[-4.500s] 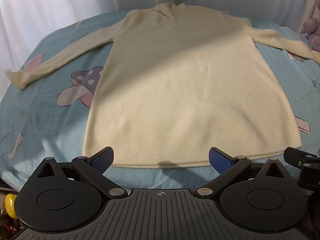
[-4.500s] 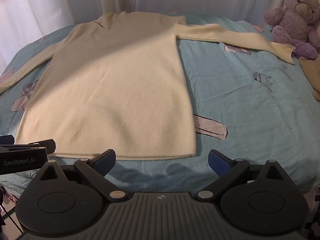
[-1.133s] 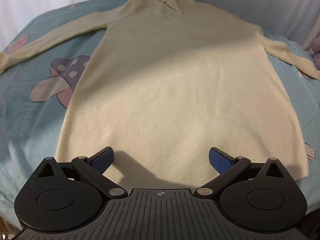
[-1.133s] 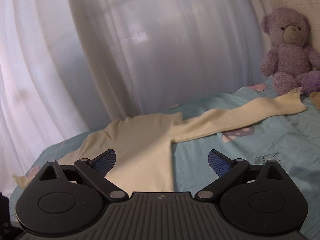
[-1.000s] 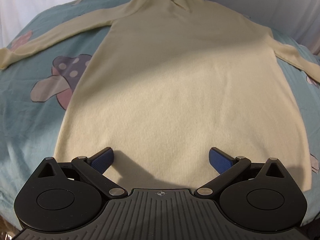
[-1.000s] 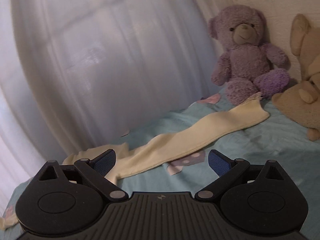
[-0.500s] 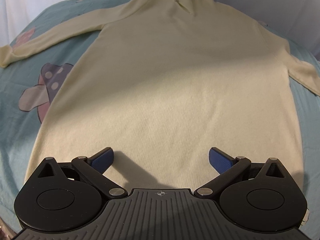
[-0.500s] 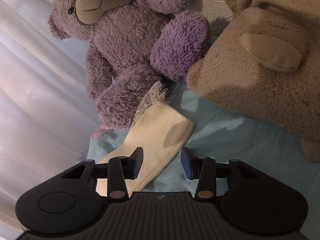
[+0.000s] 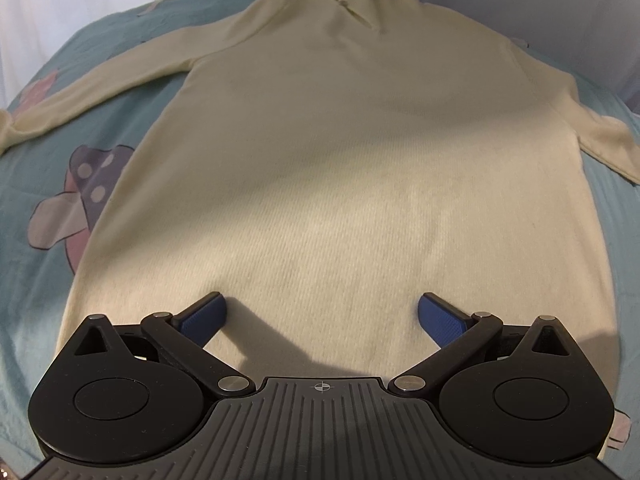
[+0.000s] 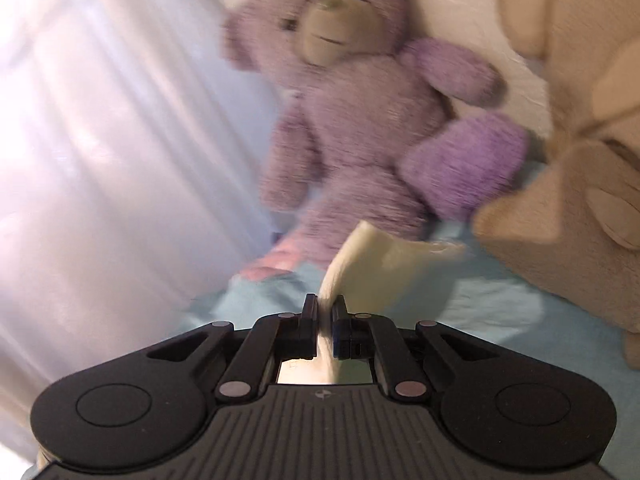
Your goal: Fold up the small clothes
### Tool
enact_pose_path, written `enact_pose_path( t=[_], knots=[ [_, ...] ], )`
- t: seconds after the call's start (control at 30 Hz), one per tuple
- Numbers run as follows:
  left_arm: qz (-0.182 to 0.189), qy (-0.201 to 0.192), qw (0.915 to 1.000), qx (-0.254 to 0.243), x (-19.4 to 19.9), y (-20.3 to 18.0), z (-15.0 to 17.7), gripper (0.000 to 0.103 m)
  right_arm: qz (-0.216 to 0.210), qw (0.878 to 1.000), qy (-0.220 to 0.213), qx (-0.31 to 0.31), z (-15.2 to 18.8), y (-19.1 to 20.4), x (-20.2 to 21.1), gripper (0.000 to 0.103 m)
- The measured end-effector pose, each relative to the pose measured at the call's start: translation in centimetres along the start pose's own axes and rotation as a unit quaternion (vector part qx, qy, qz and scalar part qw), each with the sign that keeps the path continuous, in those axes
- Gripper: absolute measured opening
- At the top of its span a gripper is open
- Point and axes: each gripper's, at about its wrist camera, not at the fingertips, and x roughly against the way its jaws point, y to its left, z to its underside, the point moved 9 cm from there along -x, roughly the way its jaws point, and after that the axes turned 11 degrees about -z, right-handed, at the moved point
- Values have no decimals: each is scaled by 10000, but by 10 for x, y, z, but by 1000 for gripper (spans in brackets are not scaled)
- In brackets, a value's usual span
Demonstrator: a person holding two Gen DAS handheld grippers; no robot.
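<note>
Right gripper (image 10: 325,322) has just clamped on the sleeve (image 10: 384,276) cuff; half a second ago its jaws were still apart around it, now they pinch the cloth and the cuff lifts off the bed (image 10: 500,312) by the purple bear (image 10: 360,120). Left gripper (image 9: 320,314) stays wide open, holding nothing, over the lower sweater (image 9: 344,160), which lies flat. We judge the sleeve fold-in starts now.

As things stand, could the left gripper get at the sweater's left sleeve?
Probably yes: the left gripper is open above the cream sweater's lower body, and the left sleeve lies flat and uncovered on the bedsheet.
</note>
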Motion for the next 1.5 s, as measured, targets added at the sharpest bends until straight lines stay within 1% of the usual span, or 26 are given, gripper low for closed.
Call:
enact_pose_path(
  t=[0.03,0.1,0.13,0.17,0.2,0.23,0.27,0.3,0.43,0.53,0.6,0.63,0.77,0.83,0.9,0.93,0.97,1.03,1.1,1.17,1.2,1.23,1.27,1.3,1.37,1.5],
  knots=[
    [19,-3,10000,-20,0,0,-1,103,-451,9988,65,170,5,35,0,6],
    [53,-39,10000,-51,-1,0,-1,103,-1644,9838,322,633,30,127,8,6],
    [69,-93,9999,-116,-1,0,-1,103,-2088,9739,477,754,44,157,11,6],
    [96,-160,9996,-191,-2,-1,-2,103,-2700,9560,777,841,67,195,16,9],
    [122,-174,9995,-244,-2,-1,-2,103,-3118,9409,1034,828,83,217,20,10],
    [158,-114,9994,-272,-2,0,-3,103,-3495,9249,1296,753,101,236,25,14],
    [201,-45,9995,-259,-1,1,-6,103,-3675,9159,1465,679,114,245,28,20],
    [293,-15,9994,-192,0,3,-11,103,-3733,9117,1594,629,127,248,31,20],
    [862,-386,9950,312,15,16,-44,103,-3484,9194,1732,587,145,228,40,21],
    [1309,-515,9876,692,12,21,-77,101,-3295,9239,1837,640,153,213,53,23],
    [1510,-412,9833,926,1,23,-95,96,-3219,9255,1911,571,162,204,60,26],
    [1605,-319,9811,1034,-6,23,-102,89,-3164,9272,1927,558,163,201,62,32],
    [1967,244,9715,1298,-35,13,-117,82,-2974,9347,1862,572,160,189,73,47],
    [2085,376,9690,1273,-46,6,-118,78,-2928,9370,1836,513,157,185,75,48],
    [2054,251,9711,1190,-47,2,-124,77,-2844,9407,1782,493,152,181,77,48],
    [2046,273,9718,1137,-48,-1,-127,73,-2830,9422,1733,456,150,177,80,49],
    [2084,301,9709,1144,-49,-2,-129,69,-2832,9430,1697,420,148,175,82,49],
    [2309,473,9641,1223,-50,-6,-130,51,-2810,9455,1619,303,145,171,81,49],
    [2484,636,9586,1234,-54,-11,-126,45,-2791,9470,1570,259,145,170,80,49],
    [2452,548,9611,1145,-55,-14,-127,40,-2740,9492,1514,316,145,173,77,49],
    [2431,566,9619,1113,-56,-16,-128,28,-2702,9506,1486,366,146,174,76,49],
    [2444,626,9614,1101,-59,-17,-130,10,-2678,9511,1485,399,147,175,74,49],
    [2508,691,9593,1101,-61,-20,-130,5,-2659,9512,1513,414,149,176,73,49],
    [2563,728,9574,1111,-62,-22,-131,6,-2670,9499,1574,392,151,178,69,49],
    [2528,598,9603,1020,-58,-24,-137,6,-2736,9464,1680,340,155,181,65,49],
    [2318,-191,9701,701,-32,-16,-170,6,-2564,9456,1906,617,166,189,48,49]
  ],
)
